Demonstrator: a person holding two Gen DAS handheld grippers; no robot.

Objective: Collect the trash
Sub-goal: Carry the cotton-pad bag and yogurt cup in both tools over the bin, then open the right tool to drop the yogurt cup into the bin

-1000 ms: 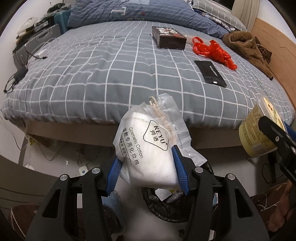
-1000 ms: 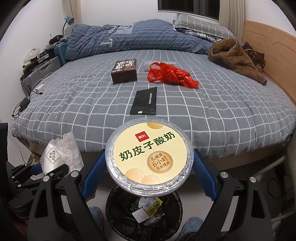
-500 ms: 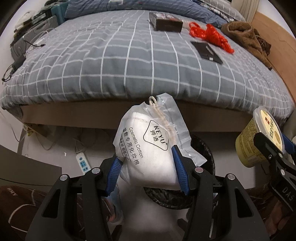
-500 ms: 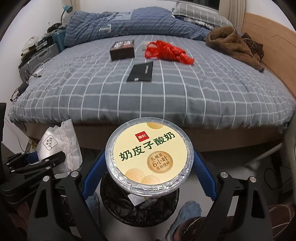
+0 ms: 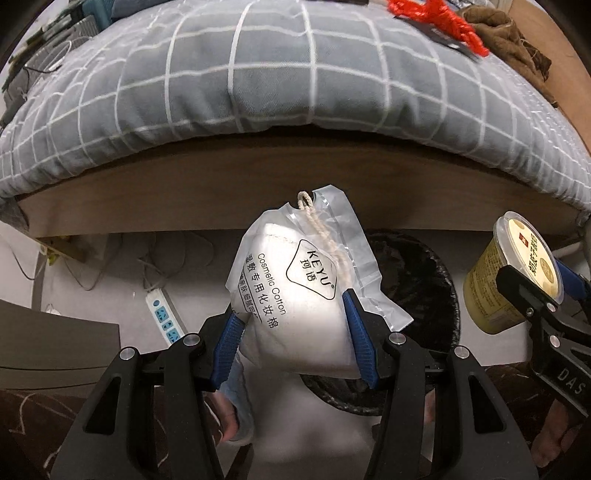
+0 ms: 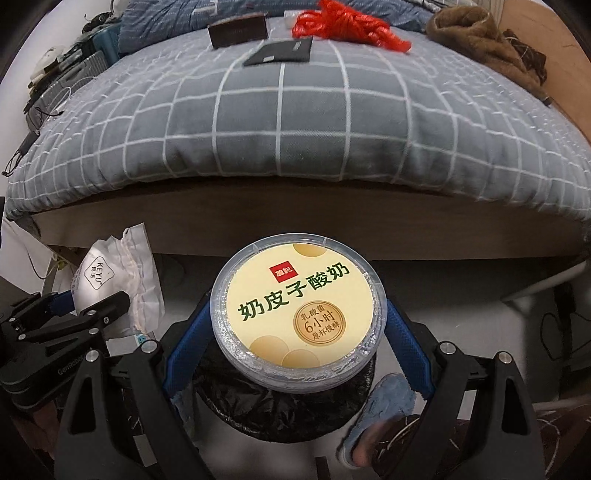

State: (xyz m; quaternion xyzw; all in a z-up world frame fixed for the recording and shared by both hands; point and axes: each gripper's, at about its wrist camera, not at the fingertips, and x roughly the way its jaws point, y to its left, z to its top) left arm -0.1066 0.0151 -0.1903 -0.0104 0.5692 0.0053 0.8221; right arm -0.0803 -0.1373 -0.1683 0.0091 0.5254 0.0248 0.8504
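Note:
My left gripper (image 5: pixel 295 321) is shut on a white cosmetic cotton bag (image 5: pixel 299 295), held just above and left of a black-lined trash bin (image 5: pixel 424 295) on the floor. My right gripper (image 6: pixel 295 332) is shut on a yellow yogurt cup (image 6: pixel 299 310), its lid facing the camera, directly over the same trash bin (image 6: pixel 280 410). In the left wrist view the yogurt cup (image 5: pixel 506 280) hangs at the right beside the bin. In the right wrist view the cotton bag (image 6: pixel 110 277) and left gripper (image 6: pixel 88 306) show at the left.
The bed with a grey checked cover (image 6: pixel 295 110) rises behind the bin, its wooden frame (image 5: pixel 258 184) close. On it lie a red plastic bag (image 6: pixel 347 22), a black flat packet (image 6: pixel 280 53), a dark box (image 6: pixel 236 31) and brown clothing (image 6: pixel 476 40). A power strip (image 5: pixel 162 317) lies on the floor.
Both grippers have sunk from bed height toward the floor and tipped downward, each still holding its item; the bed edge now fills the upper view and the bin is nearer.

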